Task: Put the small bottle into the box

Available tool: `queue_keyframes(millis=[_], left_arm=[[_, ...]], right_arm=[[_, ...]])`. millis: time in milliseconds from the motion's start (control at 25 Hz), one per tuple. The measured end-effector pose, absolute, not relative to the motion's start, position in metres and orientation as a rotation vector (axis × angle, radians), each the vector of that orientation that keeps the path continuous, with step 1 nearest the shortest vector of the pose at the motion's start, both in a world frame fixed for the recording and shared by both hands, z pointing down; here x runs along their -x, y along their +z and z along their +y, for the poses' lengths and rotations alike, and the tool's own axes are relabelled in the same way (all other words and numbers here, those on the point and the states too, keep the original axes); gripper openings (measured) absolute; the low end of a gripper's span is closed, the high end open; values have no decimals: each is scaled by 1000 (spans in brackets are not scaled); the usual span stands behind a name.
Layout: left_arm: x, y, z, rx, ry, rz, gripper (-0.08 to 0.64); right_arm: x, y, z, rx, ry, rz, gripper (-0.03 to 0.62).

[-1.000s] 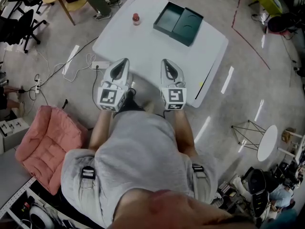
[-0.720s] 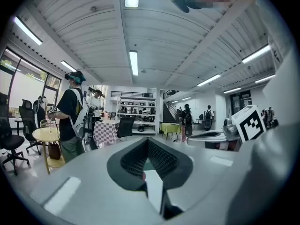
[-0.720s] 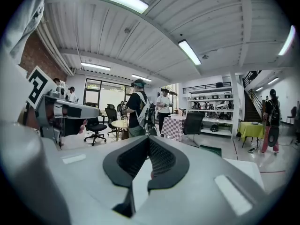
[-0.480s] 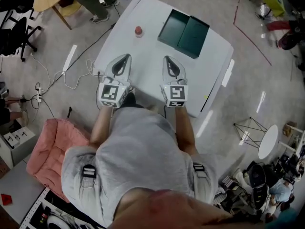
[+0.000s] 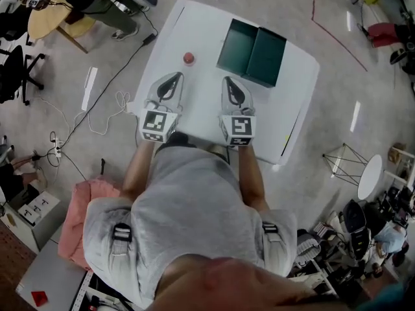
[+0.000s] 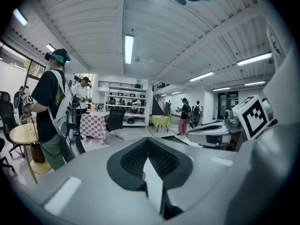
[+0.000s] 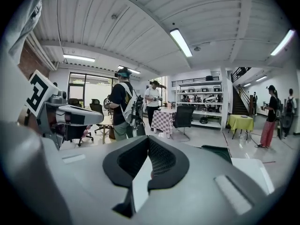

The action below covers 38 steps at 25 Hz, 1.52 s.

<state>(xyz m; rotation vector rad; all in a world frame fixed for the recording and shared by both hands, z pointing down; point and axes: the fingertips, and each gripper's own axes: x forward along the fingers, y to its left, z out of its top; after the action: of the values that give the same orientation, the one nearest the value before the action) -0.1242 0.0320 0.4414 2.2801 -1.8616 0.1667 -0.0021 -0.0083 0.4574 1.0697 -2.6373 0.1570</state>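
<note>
Advancing over the last second, the person has brought left gripper (image 5: 174, 78) and right gripper (image 5: 231, 81) above the near edge of the desk (image 5: 202, 34), fingers closed, empty. Small bottle (image 5: 189, 58) looks reachable, twelve o'clock of the left gripper; box (image 5: 253, 52) open at one o'clock. Cables (image 5: 107, 105) trail across the floor (image 5: 363, 76).

You stood in an open lab hall: strip lights (image 6: 129, 48), stocked shelves (image 7: 201, 104), office chairs (image 7: 182, 117), cables (image 5: 120, 100) crossing the floor (image 5: 337, 70).
</note>
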Motion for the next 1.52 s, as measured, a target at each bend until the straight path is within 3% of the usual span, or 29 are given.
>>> queue_keyframes(millis=[1280, 1360, 1520], left_arm=[[154, 551, -53, -2279, 327, -1573, 14], [150, 556, -56, -2284, 318, -1538, 108], [147, 565, -64, -2281, 329, -1530, 189]], right_arm=[[7, 537, -60, -1299, 363, -2352, 4], [3, 540, -61, -1309, 369, -2340, 4], [-4, 547, -62, -1317, 379, -2319, 4]])
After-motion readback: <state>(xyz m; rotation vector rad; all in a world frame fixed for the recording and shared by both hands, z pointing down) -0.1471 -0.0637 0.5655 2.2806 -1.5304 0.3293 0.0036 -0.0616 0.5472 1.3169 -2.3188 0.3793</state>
